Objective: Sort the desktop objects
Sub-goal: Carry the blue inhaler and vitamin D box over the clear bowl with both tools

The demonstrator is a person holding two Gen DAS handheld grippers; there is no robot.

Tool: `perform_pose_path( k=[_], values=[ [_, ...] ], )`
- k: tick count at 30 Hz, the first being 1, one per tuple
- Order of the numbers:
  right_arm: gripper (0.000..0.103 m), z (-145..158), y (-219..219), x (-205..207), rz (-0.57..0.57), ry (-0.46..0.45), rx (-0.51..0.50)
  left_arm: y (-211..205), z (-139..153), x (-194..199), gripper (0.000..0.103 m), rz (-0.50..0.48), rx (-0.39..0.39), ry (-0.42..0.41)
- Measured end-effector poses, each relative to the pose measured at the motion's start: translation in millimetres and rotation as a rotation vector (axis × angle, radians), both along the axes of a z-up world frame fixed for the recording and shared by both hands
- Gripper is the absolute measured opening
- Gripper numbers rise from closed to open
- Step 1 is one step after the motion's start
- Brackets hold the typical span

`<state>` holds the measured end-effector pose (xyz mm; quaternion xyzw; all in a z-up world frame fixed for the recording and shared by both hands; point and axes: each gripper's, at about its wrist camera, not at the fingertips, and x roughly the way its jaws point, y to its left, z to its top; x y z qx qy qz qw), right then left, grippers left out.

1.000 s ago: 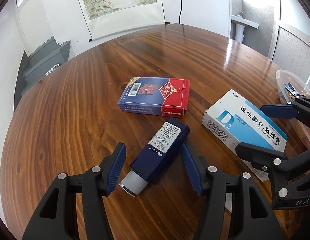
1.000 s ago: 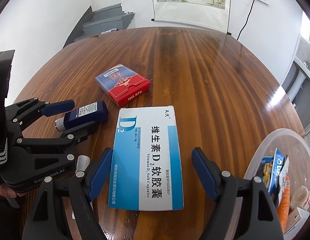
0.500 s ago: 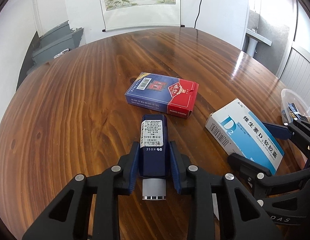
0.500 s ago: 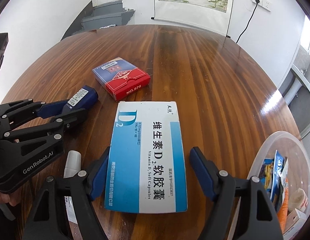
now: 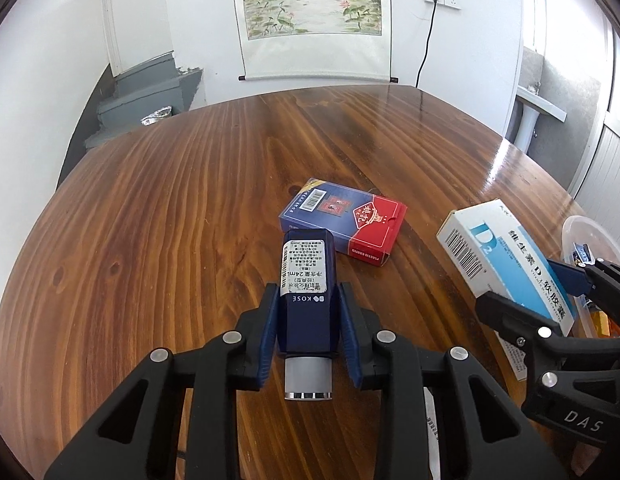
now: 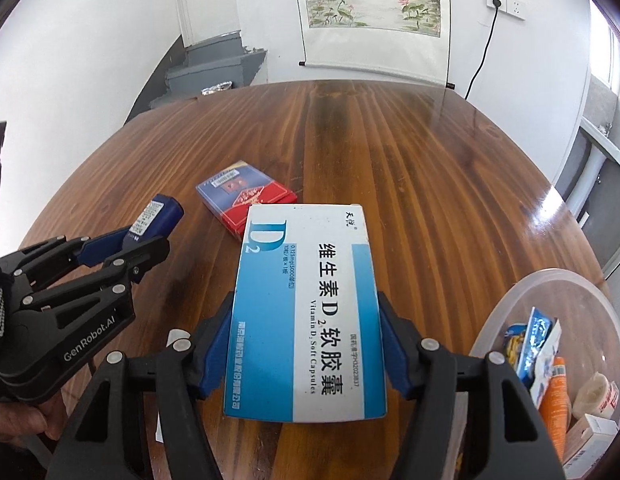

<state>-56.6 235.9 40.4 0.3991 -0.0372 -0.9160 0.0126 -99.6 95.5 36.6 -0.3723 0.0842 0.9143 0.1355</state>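
Note:
My left gripper [image 5: 307, 322] is shut on a dark blue KOSE bottle [image 5: 307, 280] with a silver cap and holds it above the wooden table [image 5: 169, 208]. It also shows in the right wrist view [image 6: 153, 216]. My right gripper [image 6: 305, 344] is shut on a white and blue vitamin D box [image 6: 305, 312], lifted off the table; the box also shows in the left wrist view [image 5: 506, 256]. A blue and red playing card box [image 5: 342, 220] lies flat on the table beyond both grippers; it also shows in the right wrist view [image 6: 245, 196].
A clear plastic tub [image 6: 506, 320] holding several small packets and tubes stands at the right edge of the table. A white tube [image 6: 169, 340] lies on the table under the grippers. A scroll painting [image 5: 314, 16] hangs on the far wall.
My left gripper closed on the blue bottle and raised it. My right gripper closed on the vitamin D box and lifted it off the table.

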Motion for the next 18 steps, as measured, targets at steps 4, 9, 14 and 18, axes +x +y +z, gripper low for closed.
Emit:
perform_pose_path(
  k=[4,9,14,18],
  values=[
    [0.068,9.8,5.6,5.4,-0.021,0.036,-0.013,2.3,7.3,7.3,0.032,0.015,0.007,0.021],
    [0.068,20.5,11.6,13.0,-0.035,0.076,-0.02,6.2,16.3,17.0,0.032,0.021,0.01,0.049],
    [0.068,28.3,16.6,20.3,-0.04,0.103,-0.036,10.3,19.6,28.1,0.032,0.022,0.01,0.066],
    [0.068,31.8,18.1,24.2,-0.044,0.12,-0.047,17.6,23.5,37.4,0.032,0.016,-0.009,0.092]
  ],
)
